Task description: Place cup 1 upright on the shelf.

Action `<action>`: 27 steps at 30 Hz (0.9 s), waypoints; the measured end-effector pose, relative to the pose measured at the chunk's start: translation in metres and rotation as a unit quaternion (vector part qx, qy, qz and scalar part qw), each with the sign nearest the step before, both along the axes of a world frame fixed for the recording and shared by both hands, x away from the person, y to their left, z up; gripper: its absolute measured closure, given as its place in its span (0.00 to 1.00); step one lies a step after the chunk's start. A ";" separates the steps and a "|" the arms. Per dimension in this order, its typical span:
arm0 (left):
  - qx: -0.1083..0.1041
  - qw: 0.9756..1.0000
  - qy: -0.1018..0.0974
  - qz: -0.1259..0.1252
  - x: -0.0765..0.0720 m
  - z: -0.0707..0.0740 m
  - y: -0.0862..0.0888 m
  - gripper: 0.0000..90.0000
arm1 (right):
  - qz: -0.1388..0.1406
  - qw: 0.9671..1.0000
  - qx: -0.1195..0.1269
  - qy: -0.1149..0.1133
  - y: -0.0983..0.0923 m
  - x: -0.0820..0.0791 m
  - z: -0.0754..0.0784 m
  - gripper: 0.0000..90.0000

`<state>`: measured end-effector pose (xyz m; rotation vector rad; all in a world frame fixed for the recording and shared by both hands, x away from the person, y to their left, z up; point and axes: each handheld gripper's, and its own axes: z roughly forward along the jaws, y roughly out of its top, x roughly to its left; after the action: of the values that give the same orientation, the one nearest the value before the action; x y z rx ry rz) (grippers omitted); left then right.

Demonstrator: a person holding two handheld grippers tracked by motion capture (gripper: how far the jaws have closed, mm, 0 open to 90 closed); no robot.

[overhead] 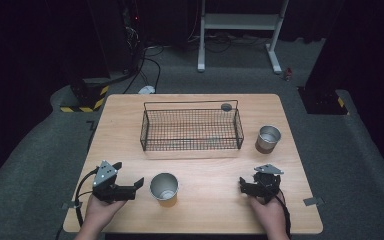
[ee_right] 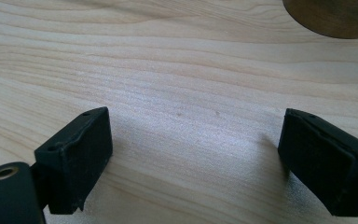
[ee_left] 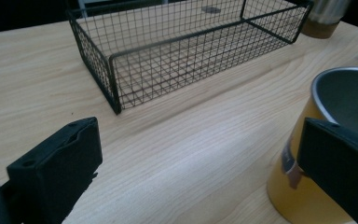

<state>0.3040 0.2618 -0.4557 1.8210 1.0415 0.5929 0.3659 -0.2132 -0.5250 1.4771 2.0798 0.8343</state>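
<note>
- The table point(overhead: 130, 125) is pale wood with a fine straight grain, a rounded-corner rectangle standing on grey carpet.
- Toward the far side sits a long black wire basket point(overhead: 191, 129), a shallow box of thin square mesh with a rod rim; a small dark round disc point(overhead: 226, 106) shows at its far right corner.
- Near the front edge stands a yellow cup point(overhead: 164, 189), round, with a dull brushed-metal inside and a smooth painted outside bearing a small label low on its wall.
- The left gripper point(overhead: 137, 184) lies just left of that cup, jaws spread apart and holding nothing. In the left gripper view the cup point(ee_left: 328, 154) sits partly behind one blocky matte black jaw, very close to it; contact is unclear.
- A second cup point(overhead: 268, 138), metal-lined with a brown outside, stands to the right of the basket, apart from it.
- The right gripper point(overhead: 242, 186) rests low over bare wood at the front right, jaws wide and empty. Its own view shows the brown cup's rounded base point(ee_right: 332, 17) farther ahead.
- Both grippers carry a grey three-cornered plate on top.
</note>
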 end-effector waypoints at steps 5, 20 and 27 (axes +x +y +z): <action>-0.004 1.000 -0.014 -0.012 -0.005 0.008 -0.005 0.01 | 0.000 1.000 0.000 0.000 0.000 0.000 0.000 0.11; -0.021 0.998 -0.027 -0.058 -0.016 0.021 -0.028 0.01 | -0.001 1.000 0.001 0.001 0.000 0.000 0.000 0.11; -0.025 0.996 -0.019 -0.084 -0.018 0.018 -0.042 0.01 | 0.000 1.000 0.000 0.000 0.000 0.000 0.000 0.11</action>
<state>0.2864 0.2201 -0.4376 1.8251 0.8594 0.4940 0.3659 -0.2133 -0.5250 1.4771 2.0800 0.8344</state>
